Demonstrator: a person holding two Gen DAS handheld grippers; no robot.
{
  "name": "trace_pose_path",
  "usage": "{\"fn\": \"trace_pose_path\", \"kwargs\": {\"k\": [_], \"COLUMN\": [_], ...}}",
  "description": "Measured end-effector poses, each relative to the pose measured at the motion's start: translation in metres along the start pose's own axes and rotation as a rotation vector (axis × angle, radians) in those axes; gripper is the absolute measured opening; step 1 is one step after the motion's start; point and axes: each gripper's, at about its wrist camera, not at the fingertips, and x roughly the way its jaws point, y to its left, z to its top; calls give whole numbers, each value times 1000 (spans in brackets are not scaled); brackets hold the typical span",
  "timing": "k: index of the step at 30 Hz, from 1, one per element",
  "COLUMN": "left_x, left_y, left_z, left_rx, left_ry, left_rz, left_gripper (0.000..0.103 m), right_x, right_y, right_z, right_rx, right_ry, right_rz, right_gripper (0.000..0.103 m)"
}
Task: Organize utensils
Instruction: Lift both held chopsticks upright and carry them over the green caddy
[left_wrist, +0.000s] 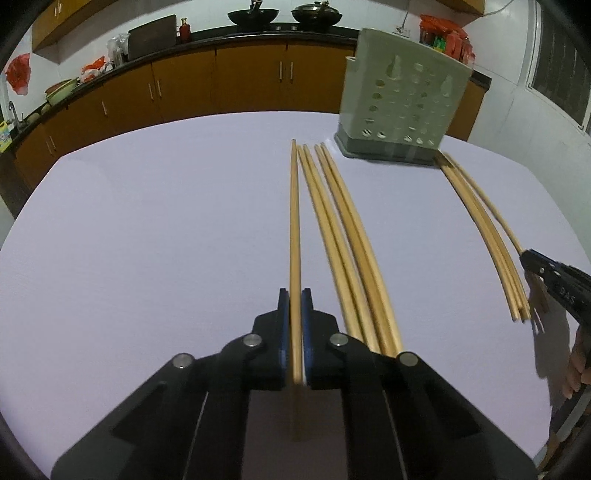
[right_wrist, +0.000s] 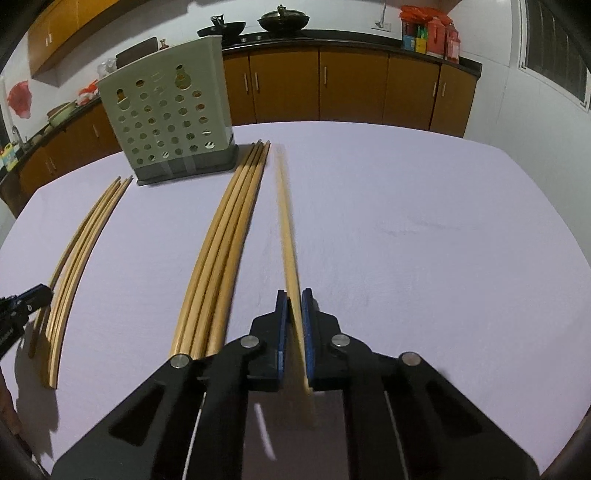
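My left gripper (left_wrist: 294, 295) is clamped on one chopstick (left_wrist: 294, 221), and my right gripper (right_wrist: 294, 295) on another chopstick (right_wrist: 286, 229). Each is pinched near its butt end so that the tip leads toward the perforated utensil holder (right_wrist: 170, 122) (the likely destination). Loose chopsticks (right_wrist: 221, 251), slender, pale wood, tapering, lie in bundles on the lilac tabletop (right_wrist: 406, 240) just beside the holder.

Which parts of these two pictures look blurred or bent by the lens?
Left wrist view: the chopsticks bow outward, and the holder is slightly smeared. Right wrist view: the chopstick in the right hand-held gripper is blurred; the table edge curves.
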Motion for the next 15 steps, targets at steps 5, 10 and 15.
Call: {"fn": "trace_pose_path", "kwargs": {"k": [5,10,15], "left_x": [7,4,0], "left_y": [24,29,28], "left_z": [10,5,1], "left_rx": [-34,-19,-15], "left_ry": [-11,-22,-22], "left_rz": [34,25,21], "left_gripper": [8,10,9], "right_x": [7,5,1], "right_y": [-16,-20,-21], "right_z": [8,5,0], "right_rx": [41,52,51], "right_ry": [-5,-5,-4], "right_rz": [-15,-9,4], "right_gripper": [8,8,8]}}
